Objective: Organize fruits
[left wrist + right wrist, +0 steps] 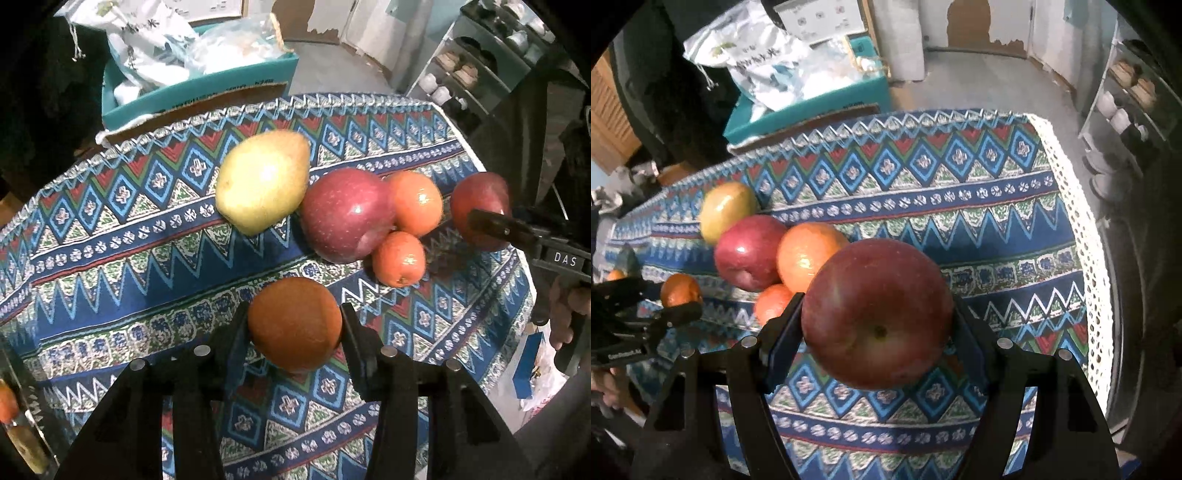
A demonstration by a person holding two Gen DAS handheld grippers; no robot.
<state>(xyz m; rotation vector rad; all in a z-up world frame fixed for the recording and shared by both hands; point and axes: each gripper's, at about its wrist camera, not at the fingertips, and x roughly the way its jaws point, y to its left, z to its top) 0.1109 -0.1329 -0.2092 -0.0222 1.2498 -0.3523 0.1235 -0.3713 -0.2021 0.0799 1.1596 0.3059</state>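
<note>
A yellow pear [263, 181], 2 red apples [345, 216] [877, 314] and 3 oranges [416, 203] [399, 264] [294, 324] lie clustered on the patterned cloth [147, 236].

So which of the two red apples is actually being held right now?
The darker red apple, clamped between the right gripper's fingers. The other red apple lies free on the tablecloth, touching a loose orange.

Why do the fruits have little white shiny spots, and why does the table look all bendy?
Left wrist view: glare from a light above dots the big red apple and the yellow-green pear; the fisheye lens curves the patterned tablecloth. Right wrist view: the same curving, and the dark red apple in the right gripper looks huge from closeness.
</note>
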